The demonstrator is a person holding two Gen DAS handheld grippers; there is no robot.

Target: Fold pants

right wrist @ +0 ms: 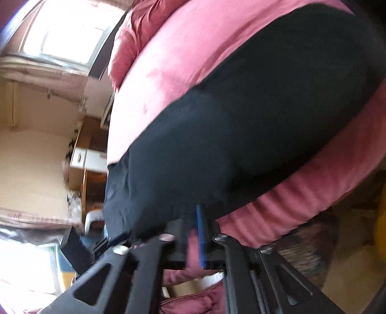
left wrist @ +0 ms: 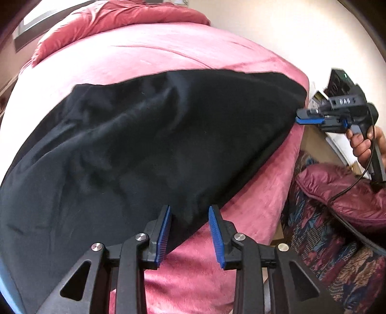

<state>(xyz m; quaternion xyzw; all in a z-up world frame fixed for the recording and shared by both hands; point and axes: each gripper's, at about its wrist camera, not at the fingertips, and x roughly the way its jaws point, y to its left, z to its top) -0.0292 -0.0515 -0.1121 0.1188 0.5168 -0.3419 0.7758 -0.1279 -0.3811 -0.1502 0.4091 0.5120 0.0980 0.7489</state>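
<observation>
Left gripper (left wrist: 189, 231): jaws parted, blue pads either side of the near edge of the black pants (left wrist: 149, 135), not pressing on the cloth; nothing held. The spacing suggests a release after laying the fabric down.

Right gripper (right wrist: 193, 231): at the far corner of the pants, by the bed's end. Seen from the left wrist, its fingers look almost together at the cloth's tip. Its own view is blurred, so I cannot tell whether it grips the fabric.

Pants: spread in one broad dark panel across the pink bedspread (left wrist: 149, 53), wrinkled, running along the bed's near edge, probably kept there within reach.

Beyond: a bunched red duvet (left wrist: 115, 19) at the head, and a patterned chair (left wrist: 325, 241) beside the bed.
</observation>
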